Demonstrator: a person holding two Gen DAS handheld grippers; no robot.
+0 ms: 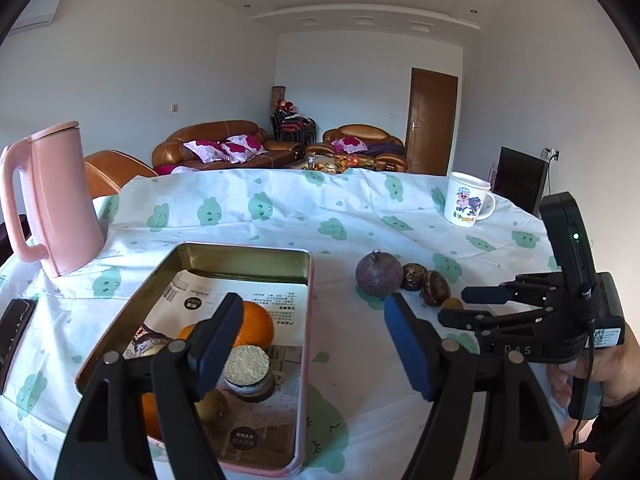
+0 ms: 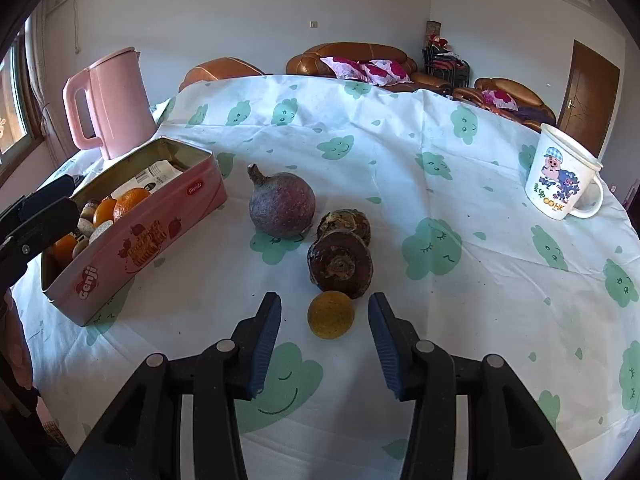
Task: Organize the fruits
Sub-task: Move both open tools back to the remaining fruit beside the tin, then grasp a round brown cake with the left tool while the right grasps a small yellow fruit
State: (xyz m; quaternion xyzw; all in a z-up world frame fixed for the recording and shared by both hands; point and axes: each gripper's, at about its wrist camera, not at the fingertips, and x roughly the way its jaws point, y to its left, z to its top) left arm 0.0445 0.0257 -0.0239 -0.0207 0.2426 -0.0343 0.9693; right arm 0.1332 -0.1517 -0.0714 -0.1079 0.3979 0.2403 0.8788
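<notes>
A pink tin [image 1: 306, 320] [image 2: 168, 224] holds oranges [image 1: 256, 326] [image 2: 130, 202], a small brown fruit [image 1: 212, 406] and a round cut piece [image 1: 246, 362]. On the cloth lie a purple round fruit [image 2: 282, 204] [image 1: 378, 272], two dark brown fruits [image 2: 340, 266] [image 2: 344, 222] [image 1: 434, 288] and a small yellow-brown fruit [image 2: 330, 314] [image 1: 452, 303]. My left gripper [image 1: 316, 344] is open and empty above the tin's right edge. My right gripper [image 2: 324, 340] is open, its fingers either side of the small yellow-brown fruit; it shows in the left wrist view [image 1: 472, 304].
A pink kettle [image 1: 56, 200] [image 2: 110, 104] stands behind the tin at the left. A white cartoon mug [image 1: 468, 200] [image 2: 562, 176] stands at the far right. The table carries a white cloth [image 2: 400, 140] with green clouds. Sofas lie beyond.
</notes>
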